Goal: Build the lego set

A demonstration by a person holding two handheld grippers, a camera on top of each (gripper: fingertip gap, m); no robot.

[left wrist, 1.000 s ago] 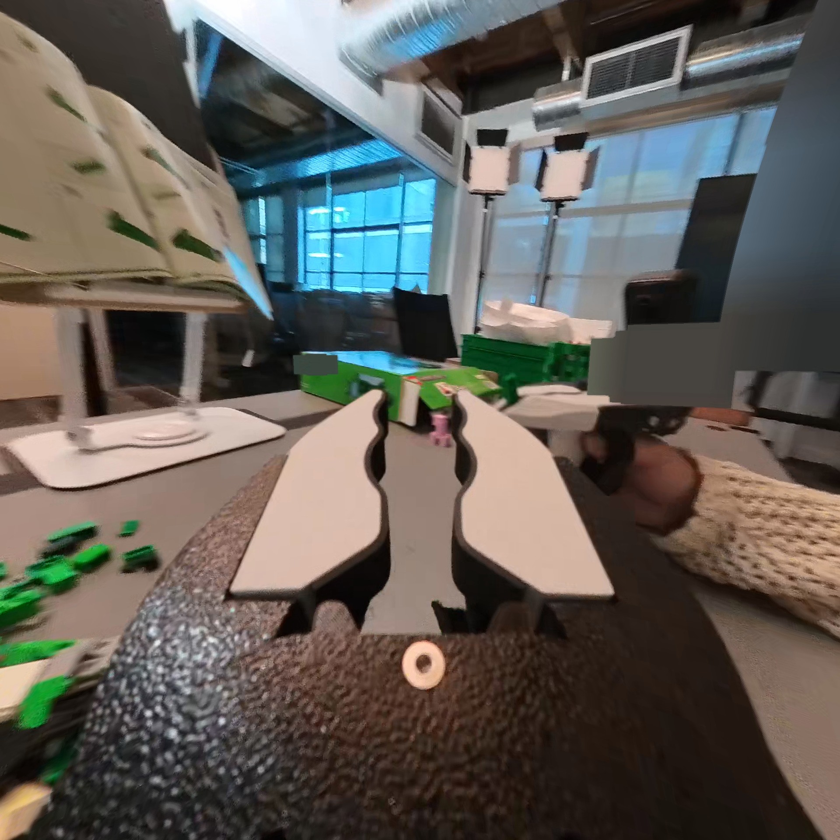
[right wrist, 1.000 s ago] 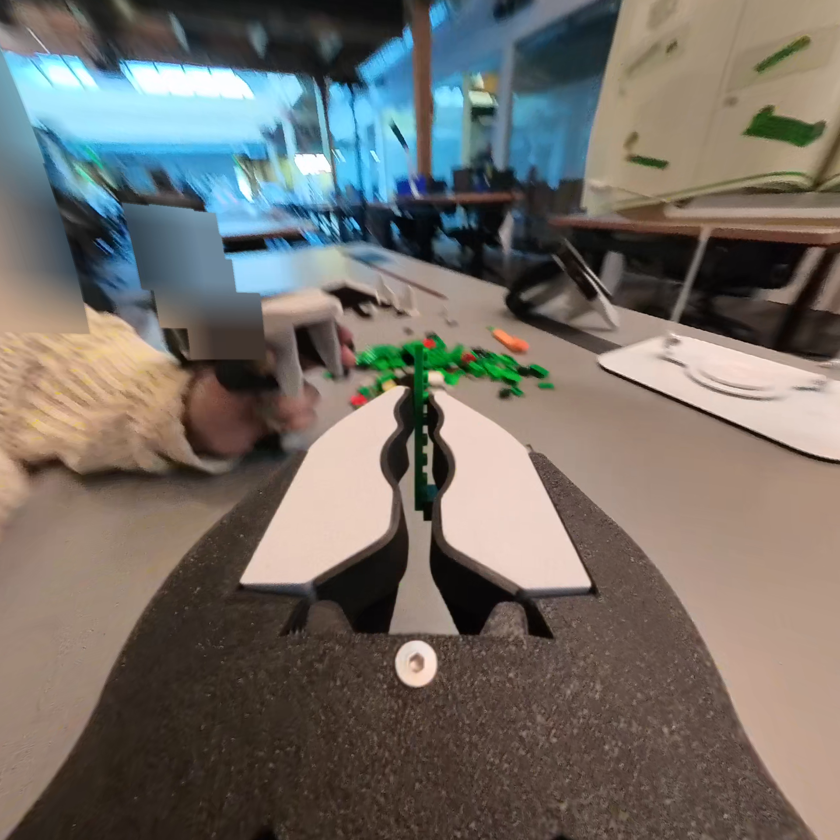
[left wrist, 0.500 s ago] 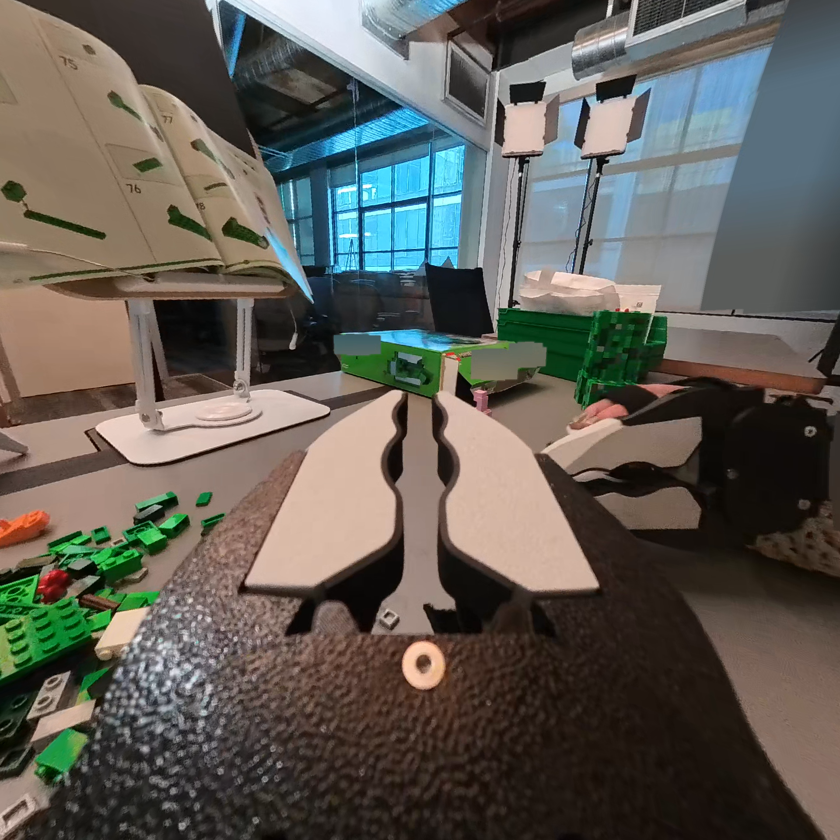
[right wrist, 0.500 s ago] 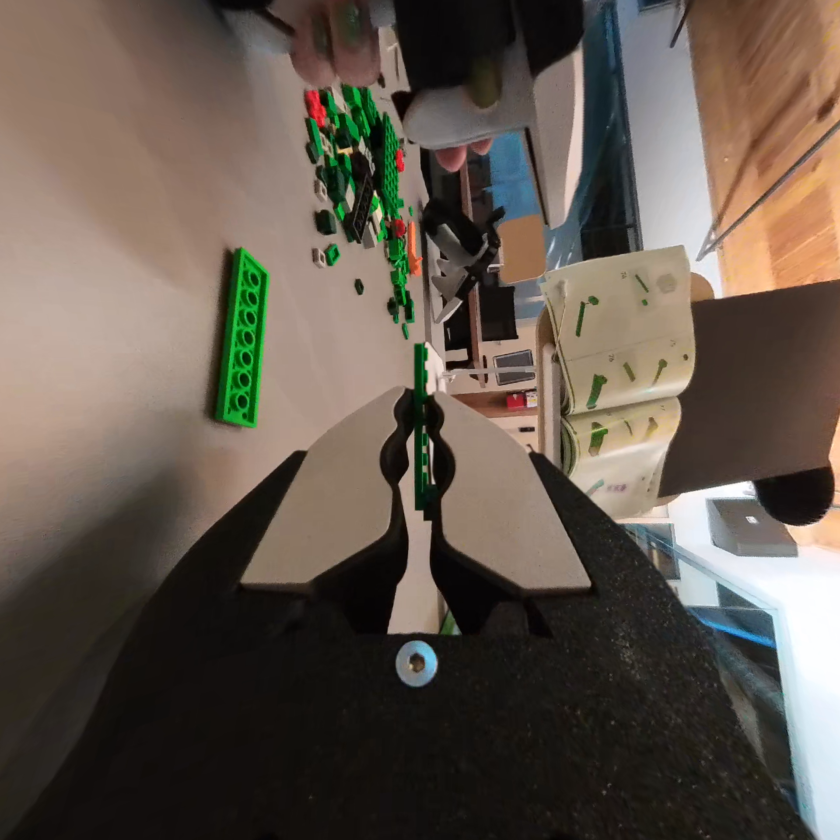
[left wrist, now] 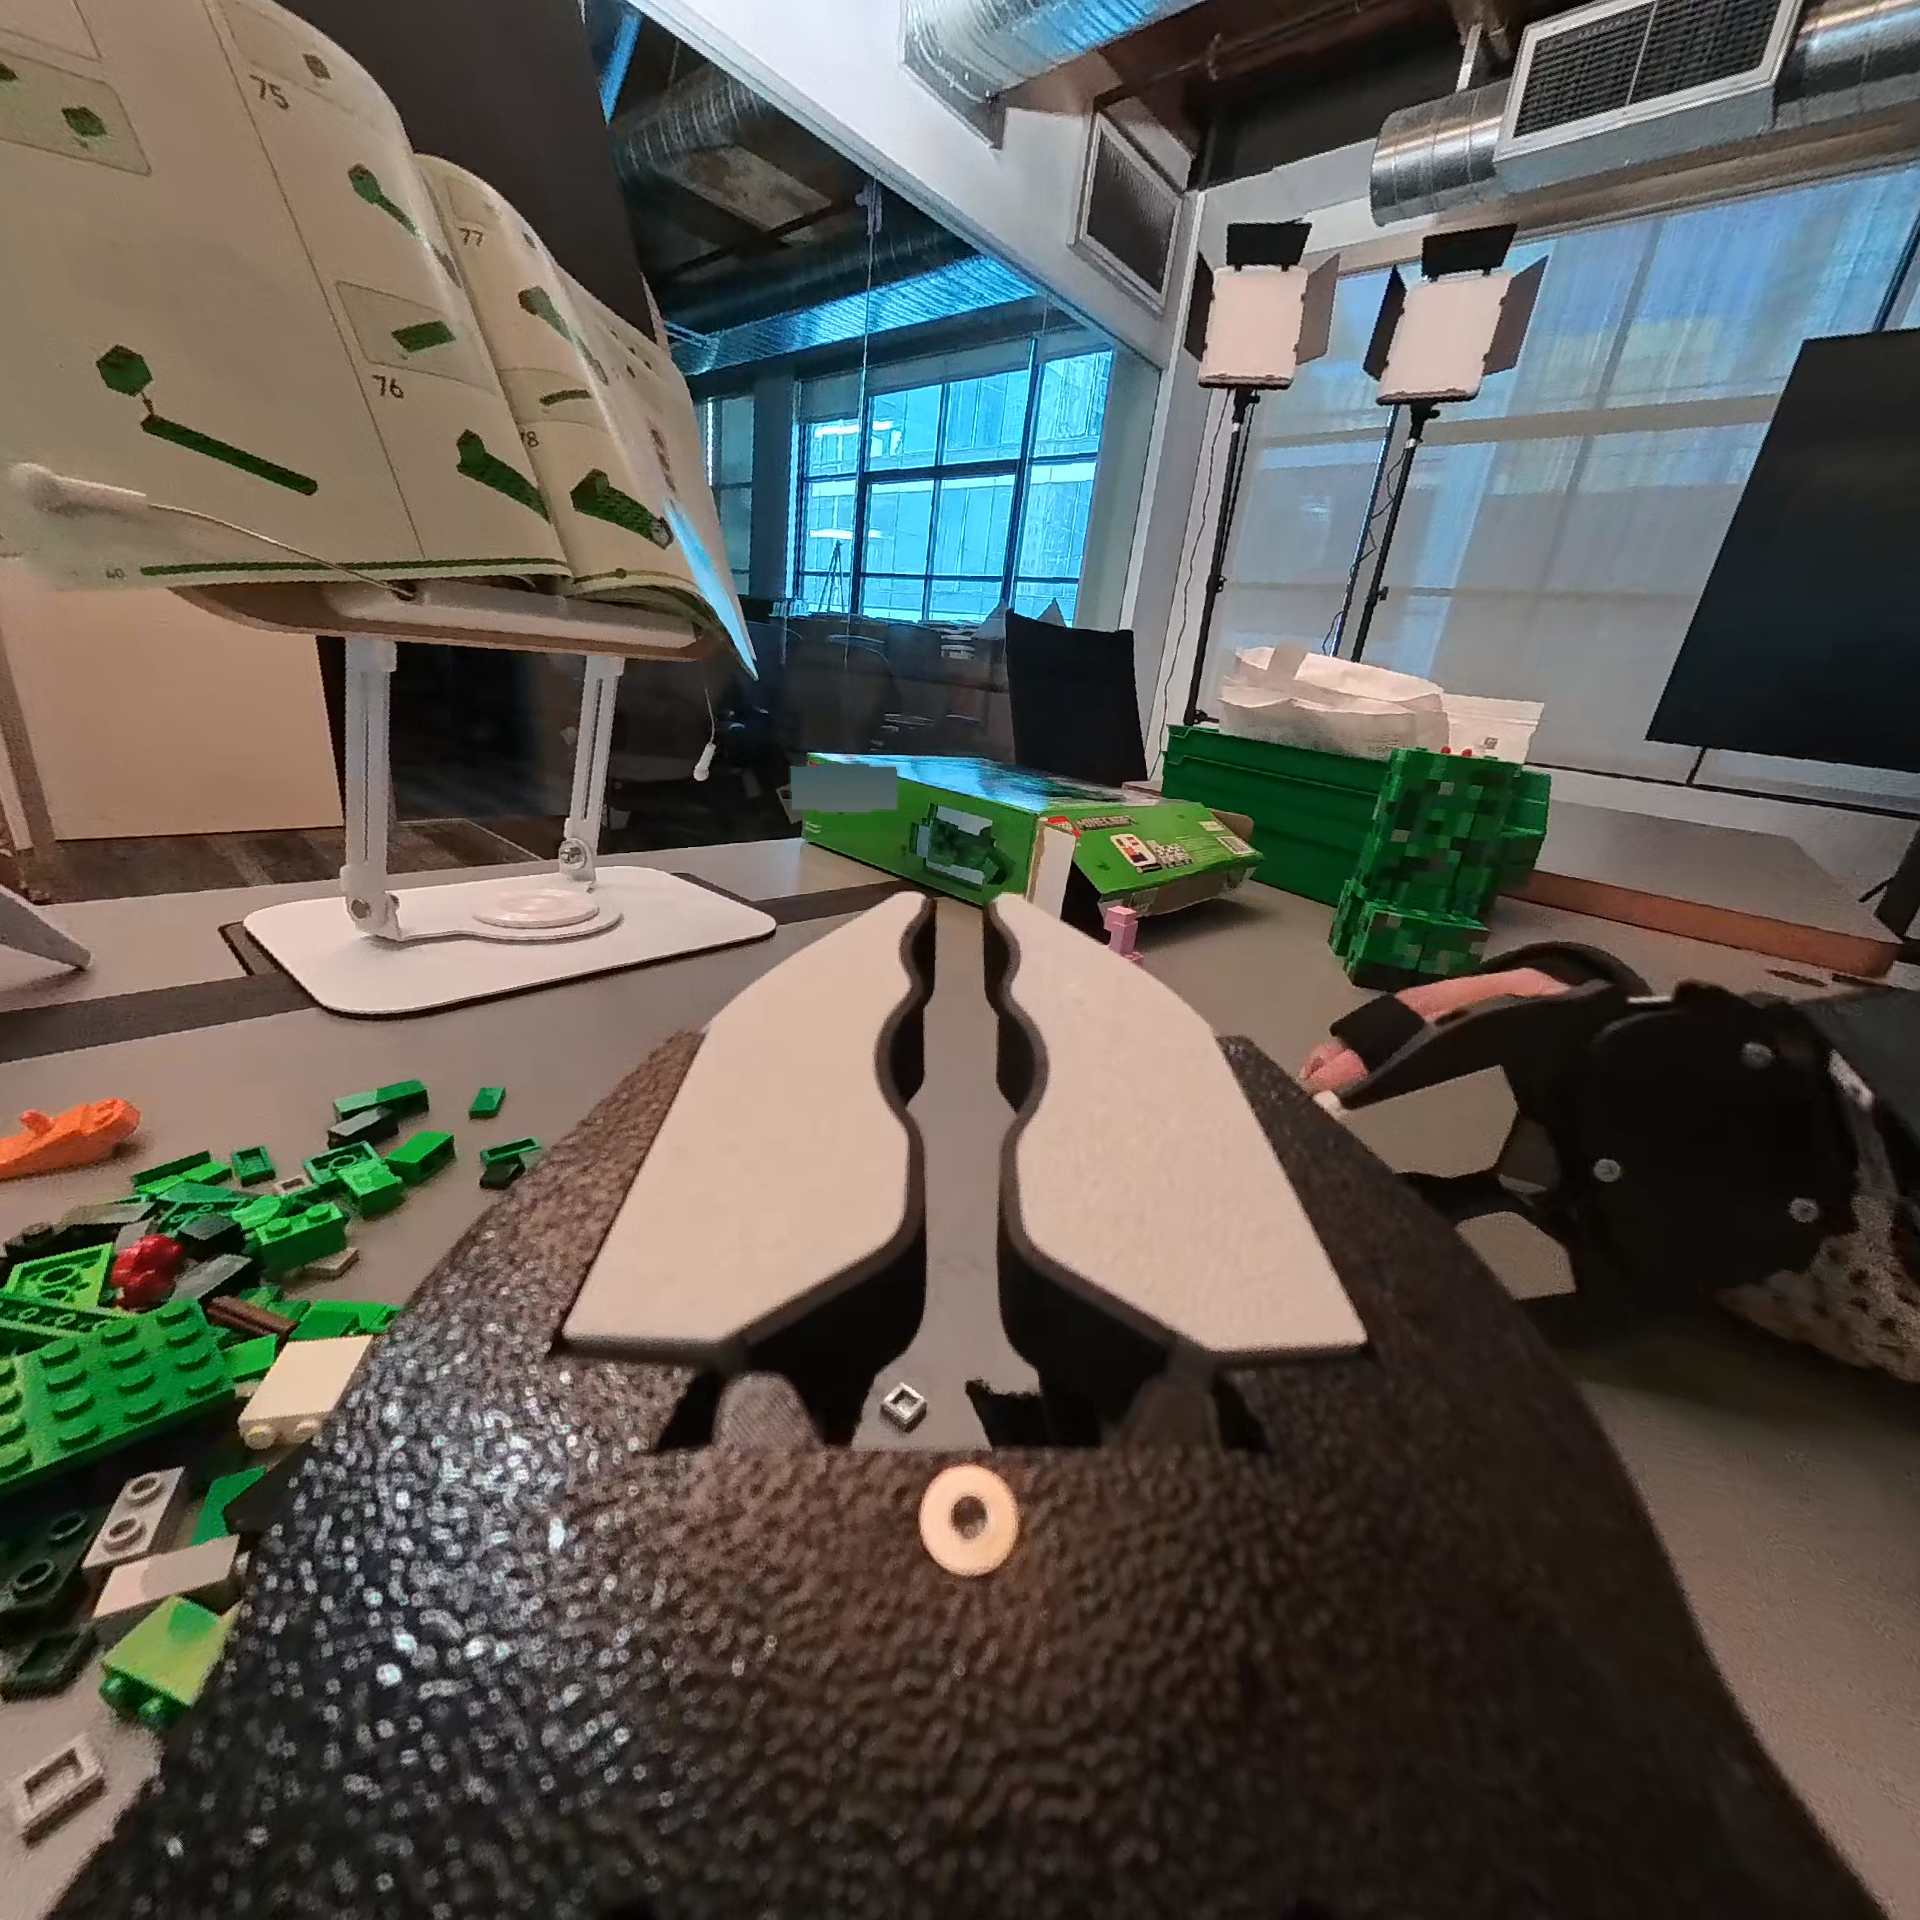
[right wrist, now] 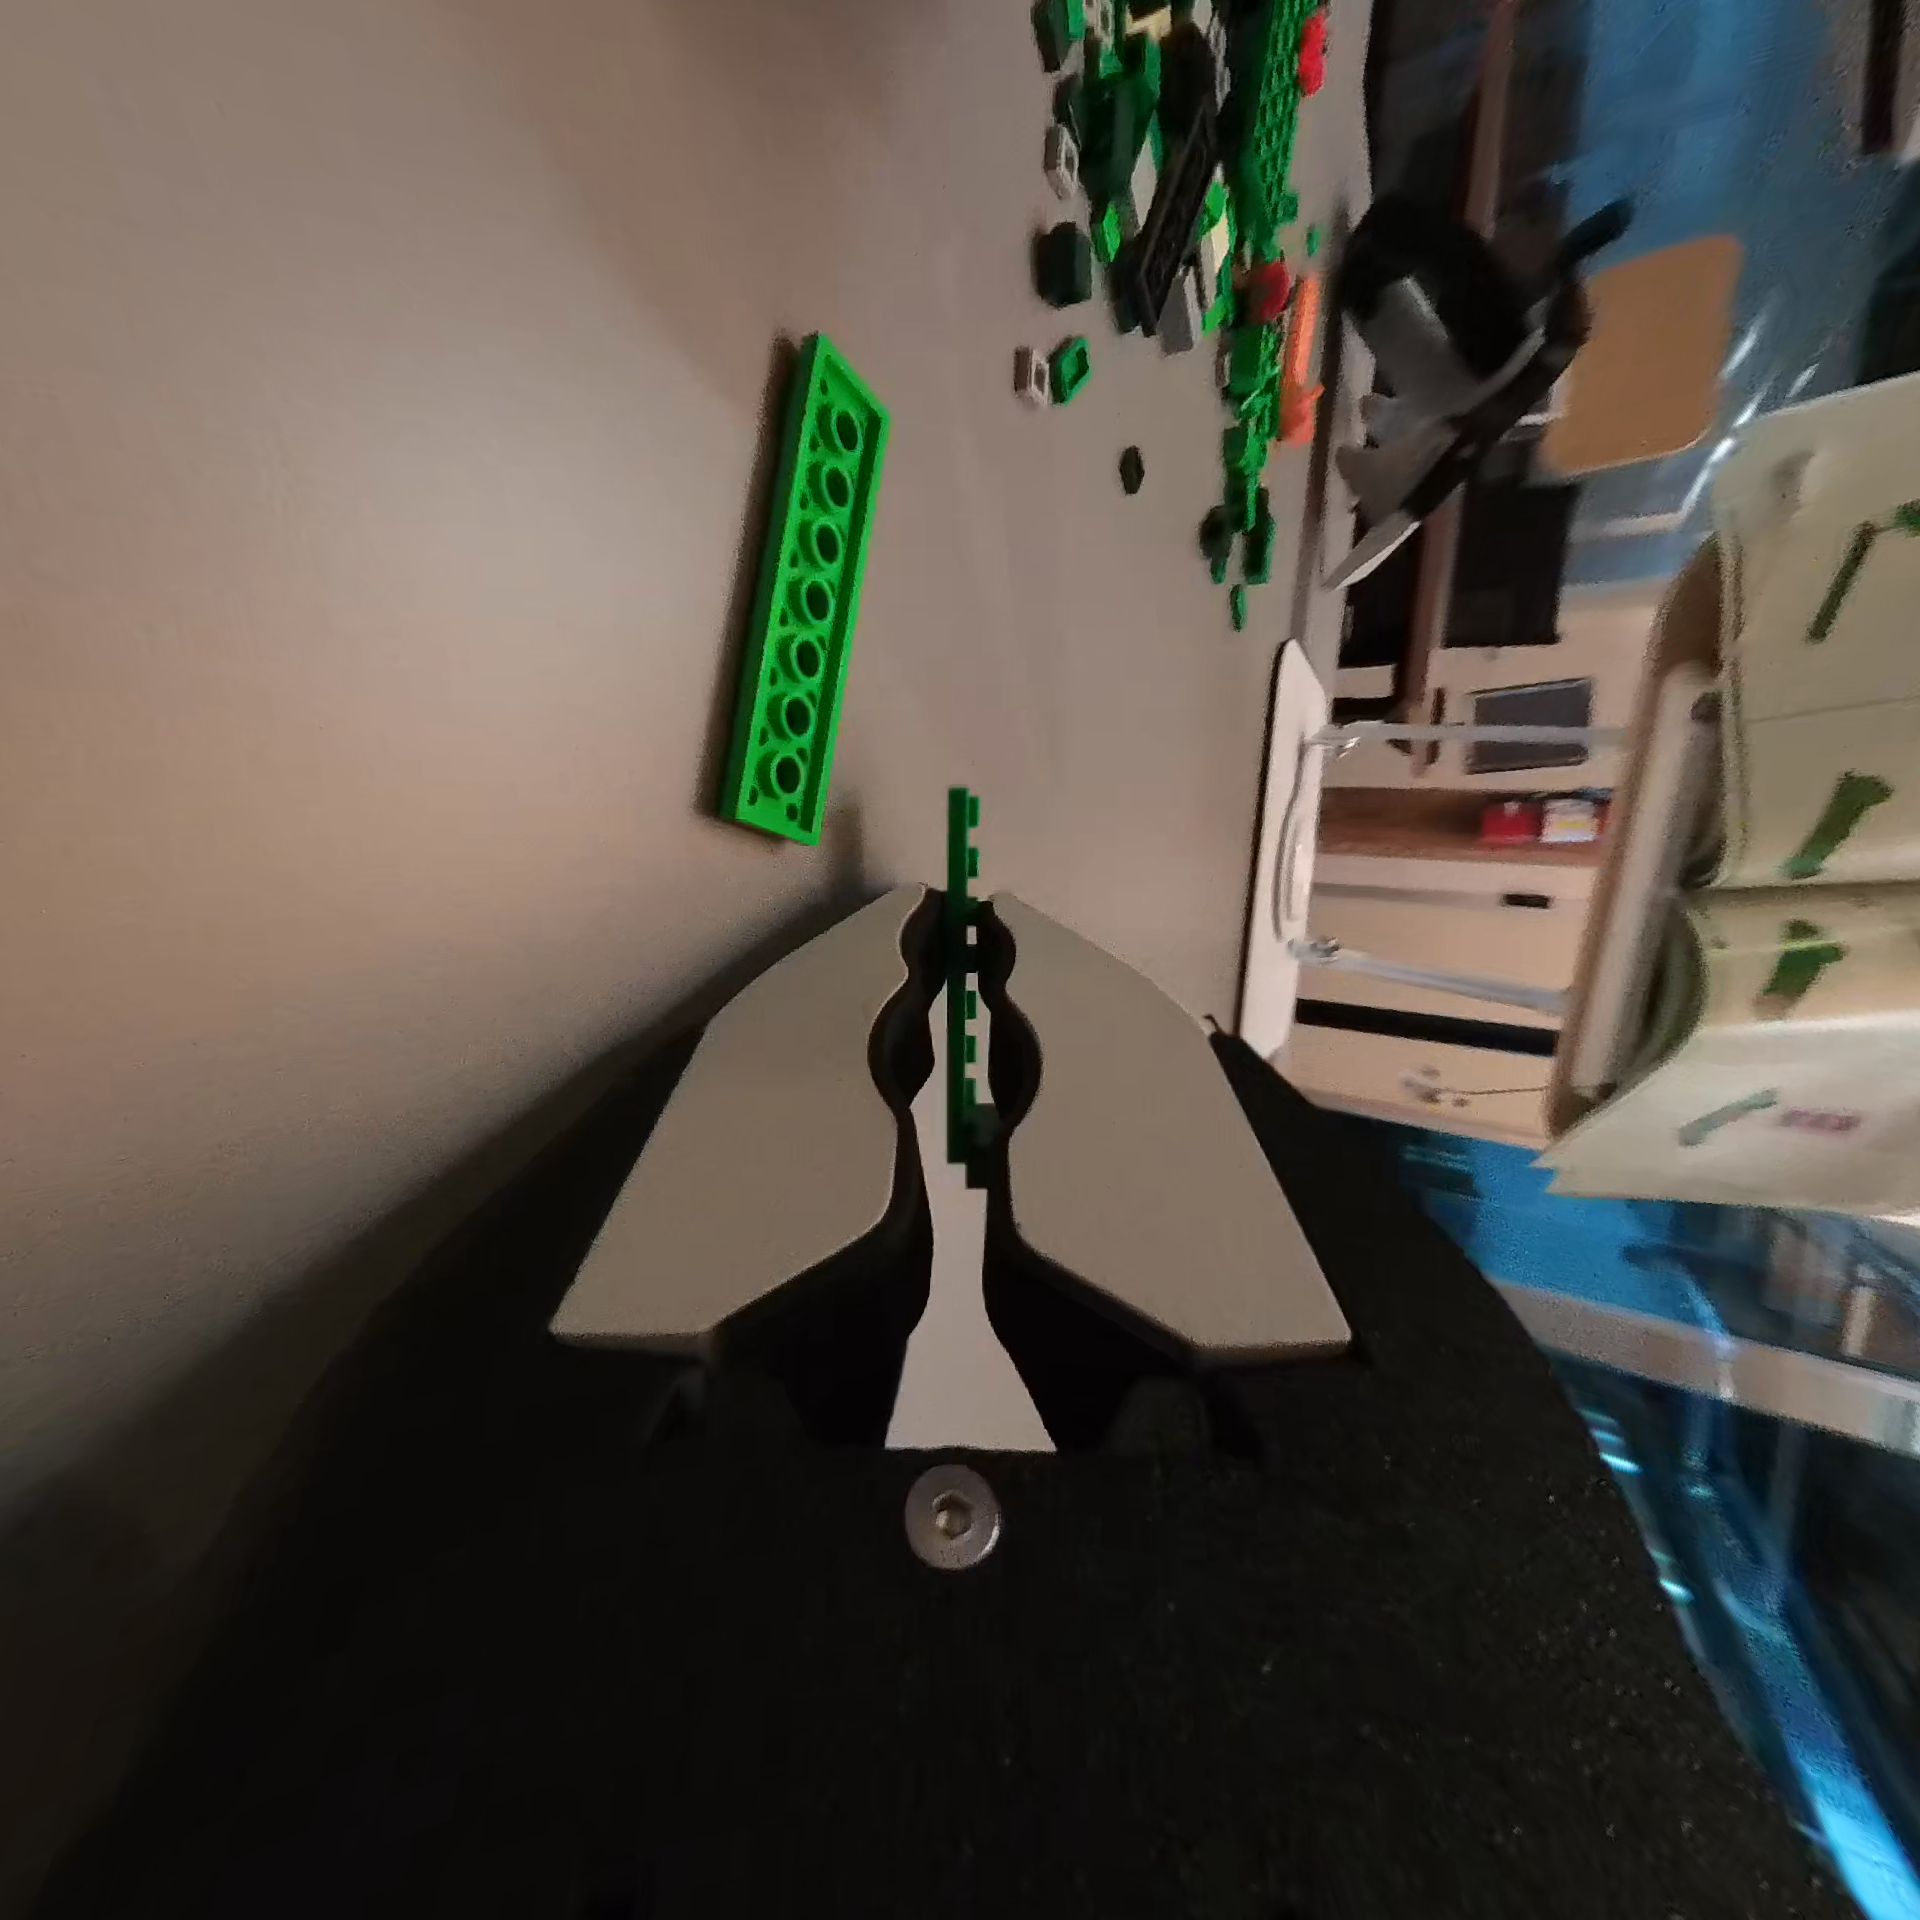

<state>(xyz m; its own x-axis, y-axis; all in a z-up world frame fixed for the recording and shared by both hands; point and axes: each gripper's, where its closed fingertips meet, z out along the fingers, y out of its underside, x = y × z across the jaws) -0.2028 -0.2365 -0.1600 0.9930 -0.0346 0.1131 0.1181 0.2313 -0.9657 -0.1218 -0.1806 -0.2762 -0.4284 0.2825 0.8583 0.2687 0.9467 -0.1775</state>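
Right wrist view is rolled on its side, so the desk (right wrist: 364, 623) runs up the left of the frame. My right hand-held gripper (right wrist: 958, 914) is clenched on a thin dark green plate (right wrist: 958, 997), held edge-on with its studs facing 3 o'clock and its tip poking out at 12. I'd guess I've turned it like that so the studs can be lined up with the bright green long plate (right wrist: 805, 592), which lies flat on the desk at about 11 o'clock, close to the tip but not touching. The loose brick pile (right wrist: 1195, 177) is way up at 1 o'clock, out of the way.

In the left wrist view my left hand-held gripper (left wrist: 961, 914) holds nothing, fingers nearly together with a narrow gap. It's parked beside the pile, probably ready to grab the next bit. The instruction book (left wrist: 343, 343) sits up on its stand (left wrist: 499, 914) at 10 o'clock so I can read it hands-free.
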